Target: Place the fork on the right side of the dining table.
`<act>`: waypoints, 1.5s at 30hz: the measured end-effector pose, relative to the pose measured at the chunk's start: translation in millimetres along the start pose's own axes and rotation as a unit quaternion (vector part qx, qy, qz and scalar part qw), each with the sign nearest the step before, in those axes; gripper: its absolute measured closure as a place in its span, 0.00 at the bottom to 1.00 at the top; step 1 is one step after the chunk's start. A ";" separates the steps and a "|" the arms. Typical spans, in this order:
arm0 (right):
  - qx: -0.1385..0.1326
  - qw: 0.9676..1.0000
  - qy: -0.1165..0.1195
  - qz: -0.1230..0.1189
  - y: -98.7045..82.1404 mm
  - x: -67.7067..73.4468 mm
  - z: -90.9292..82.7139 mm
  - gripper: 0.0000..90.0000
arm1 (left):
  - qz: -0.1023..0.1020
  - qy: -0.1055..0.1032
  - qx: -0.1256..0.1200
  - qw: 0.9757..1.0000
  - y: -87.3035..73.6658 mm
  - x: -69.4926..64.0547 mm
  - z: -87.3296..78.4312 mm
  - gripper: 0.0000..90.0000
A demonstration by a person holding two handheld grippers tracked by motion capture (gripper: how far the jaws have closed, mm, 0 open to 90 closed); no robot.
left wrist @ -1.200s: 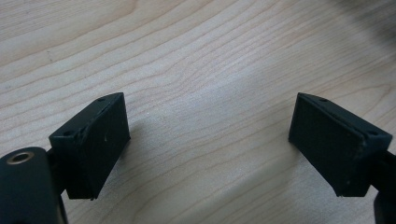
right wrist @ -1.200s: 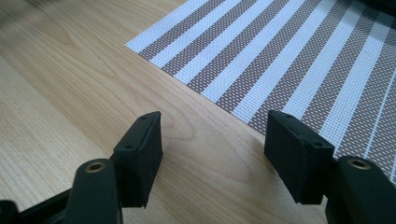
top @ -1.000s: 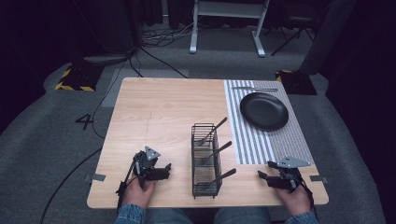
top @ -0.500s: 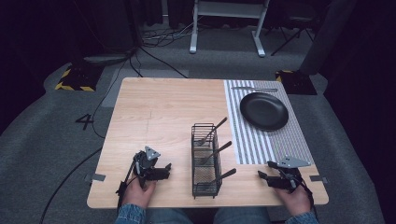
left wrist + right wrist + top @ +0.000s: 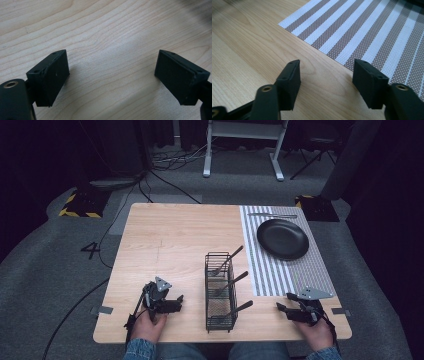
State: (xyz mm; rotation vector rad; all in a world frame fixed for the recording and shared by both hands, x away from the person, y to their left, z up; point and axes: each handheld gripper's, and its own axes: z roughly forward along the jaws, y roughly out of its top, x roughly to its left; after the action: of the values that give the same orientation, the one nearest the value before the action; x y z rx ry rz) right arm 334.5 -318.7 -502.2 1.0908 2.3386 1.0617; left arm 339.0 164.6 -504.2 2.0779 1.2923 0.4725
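Grippers rest at the near bench edge, left gripper (image 5: 176,301) with jaws wide apart on nothing; right gripper (image 5: 283,308) has just been closing slightly, nothing between its jaws; between them the wire caddy (image 5: 220,292) holds three utensils; placemat (image 5: 290,265) carries plate (image 5: 282,238); setting looks barely begun.

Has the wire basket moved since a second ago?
No. The wire basket sits just left of the striped placemat's near corner, as before.

Table (image 5: 175,240) brightly lit — dark surroundings, blurred corners.
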 end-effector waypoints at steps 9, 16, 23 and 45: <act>-0.002 0.999 0.040 0.006 18.5 10.9 -19.2 0.53 | 0.000 0.000 0.000 1.000 0.0 0.0 0.0 0.14; -0.008 0.998 0.055 -0.006 34.4 25.9 -40.0 0.56 | 0.000 0.000 0.000 1.000 0.0 0.0 0.0 0.14; -0.022 0.997 0.074 -0.004 47.3 37.6 -60.4 0.58 | 0.000 0.000 0.000 1.000 0.0 0.0 0.0 0.14; -0.050 0.991 0.119 -0.028 80.6 69.4 -90.8 0.59 | 0.000 0.000 0.000 1.000 0.0 0.0 0.0 0.14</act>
State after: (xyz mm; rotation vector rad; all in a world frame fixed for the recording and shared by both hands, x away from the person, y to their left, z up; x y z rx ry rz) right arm 278.2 -275.4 -381.7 0.9002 2.4477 1.3375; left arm 339.0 164.6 -504.2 2.0778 1.2924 0.4720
